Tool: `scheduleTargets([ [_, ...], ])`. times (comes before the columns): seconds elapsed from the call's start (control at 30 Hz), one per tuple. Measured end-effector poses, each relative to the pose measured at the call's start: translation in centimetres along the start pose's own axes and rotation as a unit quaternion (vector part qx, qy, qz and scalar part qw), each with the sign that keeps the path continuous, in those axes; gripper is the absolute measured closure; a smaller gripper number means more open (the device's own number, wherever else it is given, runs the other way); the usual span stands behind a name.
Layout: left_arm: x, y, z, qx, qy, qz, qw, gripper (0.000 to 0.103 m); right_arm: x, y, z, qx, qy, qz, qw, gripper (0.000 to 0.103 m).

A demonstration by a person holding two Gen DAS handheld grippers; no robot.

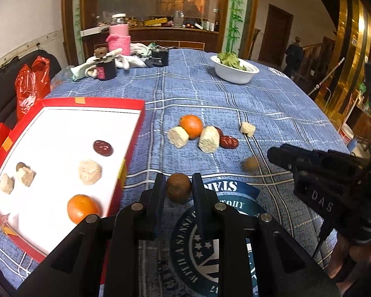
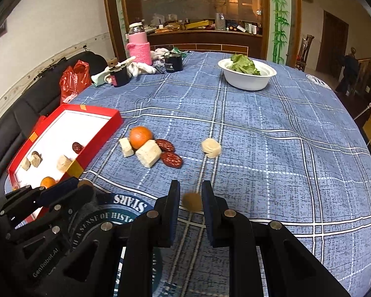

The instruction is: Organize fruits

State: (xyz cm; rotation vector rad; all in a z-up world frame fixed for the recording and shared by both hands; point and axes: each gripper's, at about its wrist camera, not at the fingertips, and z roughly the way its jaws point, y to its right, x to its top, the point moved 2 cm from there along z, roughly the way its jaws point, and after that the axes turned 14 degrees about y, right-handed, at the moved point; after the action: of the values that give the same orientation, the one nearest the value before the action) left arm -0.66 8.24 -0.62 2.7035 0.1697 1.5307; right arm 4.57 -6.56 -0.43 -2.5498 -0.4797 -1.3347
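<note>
The left gripper is closed on 1 brown round fruit. The right gripper is closed on 1 tan round fruit. The red box lies beside them.

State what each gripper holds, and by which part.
Left gripper: a small brown round fruit, clamped across its sides. Right gripper: a paler one, also by its sides.

Black plastic left gripper (silver screws), navy finger pads.
</note>
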Motion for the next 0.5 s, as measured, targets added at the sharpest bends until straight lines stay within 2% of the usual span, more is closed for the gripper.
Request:
scheduleTargets([
  [0.4, 1.6, -4.3, -2.1, 0.021, 0.026, -0.038, 0.9987, 0.084, 1.0, -2.9, -0.5, 0.021, 0.015, -0.016, 1.0, 0.085],
  [0.5, 1.3, -3.7, -2.0, -0.016, 0.016, -0.024, 0.9994, 0.084, 0.9, -1.2, -0.9, 0.005, 0.017, -0.004, 1.0, 0.085],
])
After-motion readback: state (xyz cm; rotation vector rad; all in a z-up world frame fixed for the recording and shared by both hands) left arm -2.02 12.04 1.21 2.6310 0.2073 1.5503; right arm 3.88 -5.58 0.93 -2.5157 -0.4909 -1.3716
